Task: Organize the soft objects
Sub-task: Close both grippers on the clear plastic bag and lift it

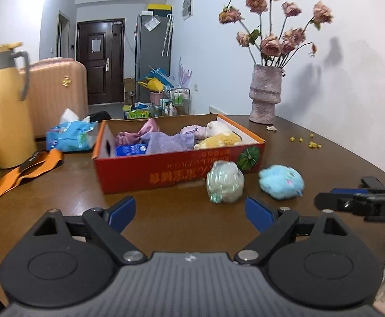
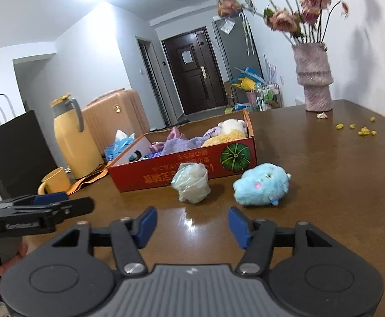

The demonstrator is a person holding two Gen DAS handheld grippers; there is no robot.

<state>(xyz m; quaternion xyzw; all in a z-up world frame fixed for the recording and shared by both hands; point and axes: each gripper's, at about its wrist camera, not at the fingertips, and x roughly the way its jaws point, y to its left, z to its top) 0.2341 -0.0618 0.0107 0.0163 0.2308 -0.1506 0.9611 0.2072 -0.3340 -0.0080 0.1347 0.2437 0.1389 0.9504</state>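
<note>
A red cardboard box [image 1: 166,174] [image 2: 166,174] on the brown table holds purple cloths, a white plush and a yellow plush. In front of it lie a pale green wrapped bundle [image 1: 225,182] [image 2: 191,183] and a fluffy blue plush [image 1: 282,183] [image 2: 261,185]. My left gripper [image 1: 191,212] is open just short of the bundle, nothing between its blue pads. My right gripper [image 2: 192,224] is also open and empty, hovering before the bundle and the blue plush. Each gripper shows at the edge of the other's view, the right gripper [image 1: 361,203] and the left gripper [image 2: 39,208].
A pink vase of dried roses [image 1: 265,95] [image 2: 315,79] stands at the table's far right, yellow crumbs [image 1: 307,142] nearby. On the left are a yellow thermos [image 1: 5,111], a tissue pack [image 1: 68,136], an orange strap [image 1: 20,174], a yellow mug [image 2: 53,182] and a black bag [image 2: 13,153].
</note>
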